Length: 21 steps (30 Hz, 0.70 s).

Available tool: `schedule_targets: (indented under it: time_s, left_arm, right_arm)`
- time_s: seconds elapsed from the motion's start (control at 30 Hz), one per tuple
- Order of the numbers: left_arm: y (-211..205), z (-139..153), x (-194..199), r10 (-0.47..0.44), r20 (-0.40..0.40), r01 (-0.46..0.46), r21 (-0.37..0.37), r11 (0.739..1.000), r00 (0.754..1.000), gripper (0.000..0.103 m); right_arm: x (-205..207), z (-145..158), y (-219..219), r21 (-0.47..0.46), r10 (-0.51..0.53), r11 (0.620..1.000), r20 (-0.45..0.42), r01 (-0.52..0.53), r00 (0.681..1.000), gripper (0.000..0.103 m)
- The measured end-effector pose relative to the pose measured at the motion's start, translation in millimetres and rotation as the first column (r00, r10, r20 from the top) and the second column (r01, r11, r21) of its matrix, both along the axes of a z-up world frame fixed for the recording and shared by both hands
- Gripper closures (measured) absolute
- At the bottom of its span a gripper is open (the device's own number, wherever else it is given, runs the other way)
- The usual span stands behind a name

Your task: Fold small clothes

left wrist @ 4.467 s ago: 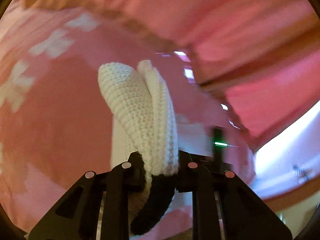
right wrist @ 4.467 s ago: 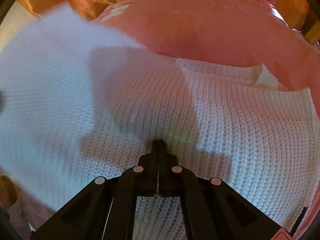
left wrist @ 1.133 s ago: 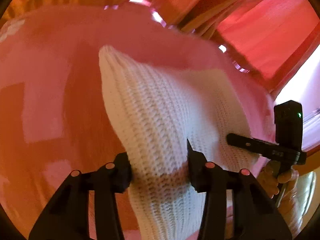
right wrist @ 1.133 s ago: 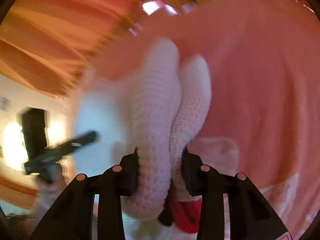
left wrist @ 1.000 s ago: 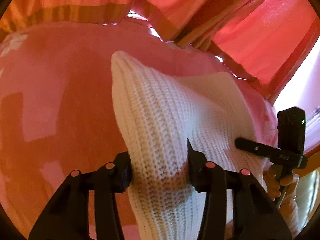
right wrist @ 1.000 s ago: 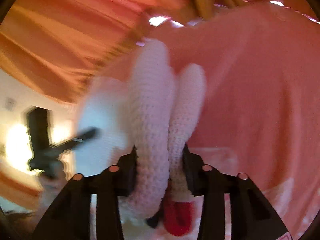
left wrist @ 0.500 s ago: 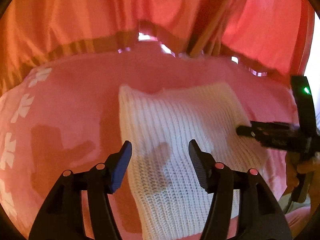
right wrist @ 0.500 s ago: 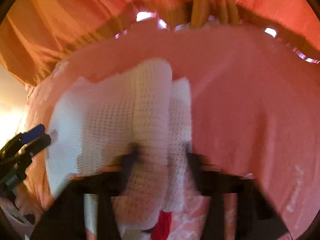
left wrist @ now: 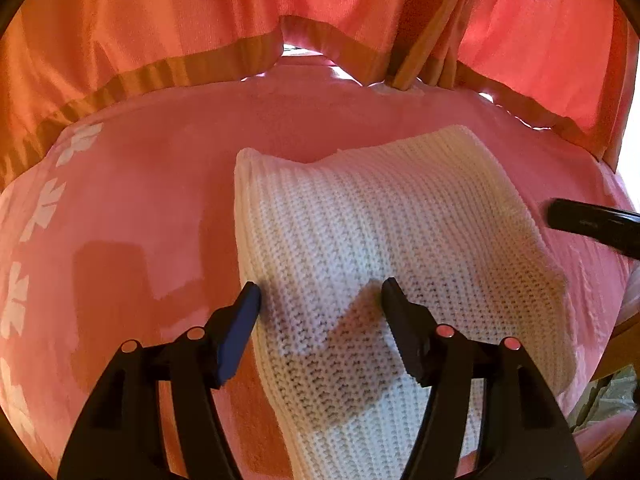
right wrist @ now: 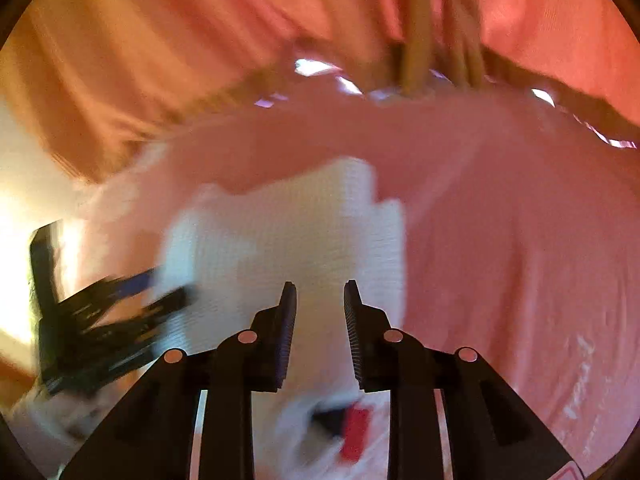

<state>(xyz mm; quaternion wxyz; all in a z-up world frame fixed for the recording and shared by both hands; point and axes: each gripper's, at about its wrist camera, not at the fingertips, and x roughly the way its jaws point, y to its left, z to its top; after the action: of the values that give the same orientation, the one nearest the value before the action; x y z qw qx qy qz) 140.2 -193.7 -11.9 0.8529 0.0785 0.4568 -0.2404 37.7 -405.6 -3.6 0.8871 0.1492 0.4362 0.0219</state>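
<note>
Pink bedspread point(left wrist: 152, 184) is filling most of both views, with orange curtains point(left wrist: 160, 20) hanging behind — it is serving as the flat surface for folding. White flower prints are running down its left edge in the left view.

White knit point(left wrist: 380, 232) is lying on the bedspread in a compact, roughly rectangular block, thick edges showing doubled layers, so the fold looks mostly done. In the right view the same knit point(right wrist: 304, 232) is blurred; a second layer is sticking out at its right edge, and something red and black near the bottom is too smeared to identify.

Left gripper point(left wrist: 318, 294) is hovering over the knit's near left corner with jaws spread wide, nothing between them — likely positioned to let the fabric lie flat or to press it down. Its left finger is just off the knit's left edge, the right one over the fabric.

Right gripper point(right wrist: 320, 294) is sitting over the knit's near edge, jaws parted by a narrow gap, gripping nothing. In the left view its black tip is poking in at the right, just beside the knit's right side. The left gripper is appearing as a dark smear at the left of the right view.
</note>
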Motion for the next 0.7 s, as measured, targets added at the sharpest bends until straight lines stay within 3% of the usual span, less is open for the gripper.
schedule_targets:
  time_s: [0.07, 0.17, 0.2, 0.33, 0.5, 0.63, 0.7]
  left_arm:
    - [0, 0, -1, 0.000, 0.003, 0.000, 0.004, 1.000, 1.000, 0.042]
    - [0, -1, -3, 0.000, 0.008, -0.001, 0.008, 1.000, 1.000, 0.042]
    - [-1, -2, -4, -0.004, 0.007, 0.004, 0.008, 1.000, 1.000, 0.041]
    - [0, -2, -10, -0.008, 0.014, 0.008, 0.011, 1.000, 1.000, 0.041]
    - [5, -3, -11, 0.005, 0.000, -0.005, 0.002, 1.000, 1.000, 0.040]
    - [7, -2, -10, 0.020, -0.016, -0.021, -0.018, 1.000, 1.000, 0.040]
    - [16, 2, -8, 0.018, -0.050, -0.022, -0.083, 0.996, 0.999, 0.032]
  right_arm:
    - [-19, -7, 14, 0.007, 0.070, 0.998, -0.040, -0.070, 0.997, 0.082]
    - [-13, -52, 15, -0.109, 0.053, 0.991, -0.232, -0.080, 0.971, 0.086]
    - [-15, -61, 13, -0.173, 0.040, 0.981, -0.250, -0.085, 0.967, 0.086]
    - [-33, -46, -9, -0.059, 0.012, 0.998, -0.201, -0.024, 0.980, 0.085]
    - [-42, -24, -29, -0.008, -0.057, 0.998, -0.106, 0.057, 0.993, 0.064]
    - [-11, -29, -36, 0.019, -0.090, 0.996, -0.121, 0.093, 0.989, 0.046]
    - [-1, -34, -36, 0.050, -0.090, 0.994, -0.132, 0.097, 0.987, 0.036]
